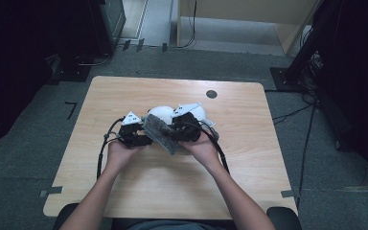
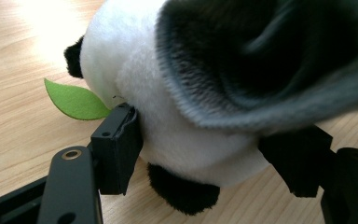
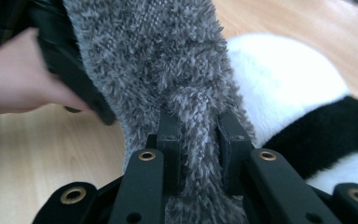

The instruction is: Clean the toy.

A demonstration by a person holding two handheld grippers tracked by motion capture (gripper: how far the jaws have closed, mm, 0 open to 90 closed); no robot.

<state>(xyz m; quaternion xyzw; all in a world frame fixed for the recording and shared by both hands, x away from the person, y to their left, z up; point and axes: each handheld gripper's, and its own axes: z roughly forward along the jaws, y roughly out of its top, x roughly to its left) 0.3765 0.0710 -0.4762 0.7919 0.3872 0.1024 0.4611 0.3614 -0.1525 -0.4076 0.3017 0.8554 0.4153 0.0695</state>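
Panda plush sits clamped in our left gripper; right gripper pinches the grey fuzzy sock. We should stretch the cuff wide (keeping the plush steady) before pulling it over.

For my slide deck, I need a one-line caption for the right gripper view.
Right gripper pinches a fold of fuzzy grey cloth beside a black-and-white panda plush.
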